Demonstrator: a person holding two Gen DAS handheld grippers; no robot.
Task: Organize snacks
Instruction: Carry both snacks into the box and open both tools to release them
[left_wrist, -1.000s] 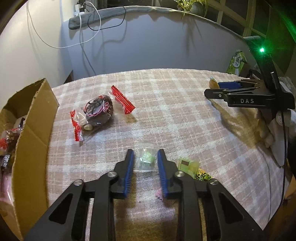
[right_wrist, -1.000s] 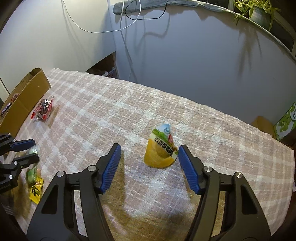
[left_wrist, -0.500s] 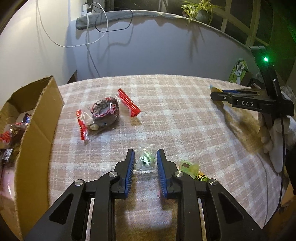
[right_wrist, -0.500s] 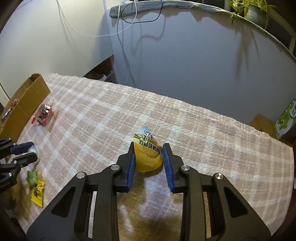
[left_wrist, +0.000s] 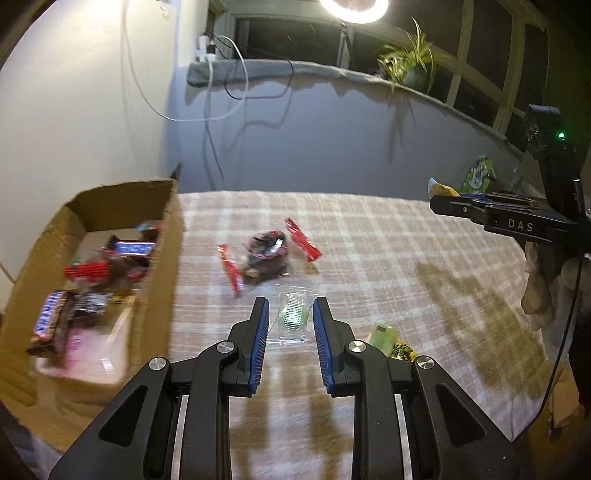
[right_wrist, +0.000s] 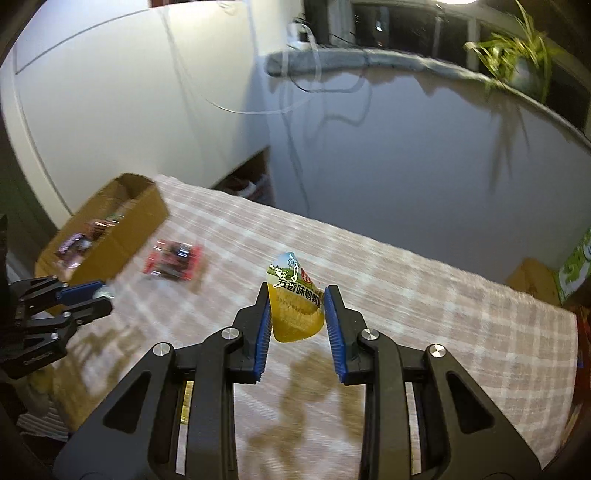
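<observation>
The left gripper (left_wrist: 289, 320) pinches a small clear packet (left_wrist: 291, 322) with a green sweet inside, its blue pads pressed on the wrapper's two sides, and holds it clear of the checked tablecloth (left_wrist: 388, 258). The right gripper (right_wrist: 297, 309) is clamped on a yellow snack pouch (right_wrist: 294, 301), which stands upright between the pads with its pointed top away from the camera. The move ahead turns on the cardboard box (left_wrist: 162, 236): it lies to the left of both grippers, open side up, its long axis running away from the left wrist camera, with chocolate bars and wrapped sweets already inside. The left gripper is just beside the box's near wall, while the right one is well apart from it across the cloth, so the left load looks likely to go in first. Between them, on the cloth, lies a dark sweet bag with red ends (left_wrist: 266, 251), and a green and yellow sachet (left_wrist: 391, 339) rests near the left gripper's right finger. Compared with a second ago, both grippers have risen and tilted up; the right one, then spread wide around the pouch, has closed on it, and the box now shows more of its inside.
</observation>
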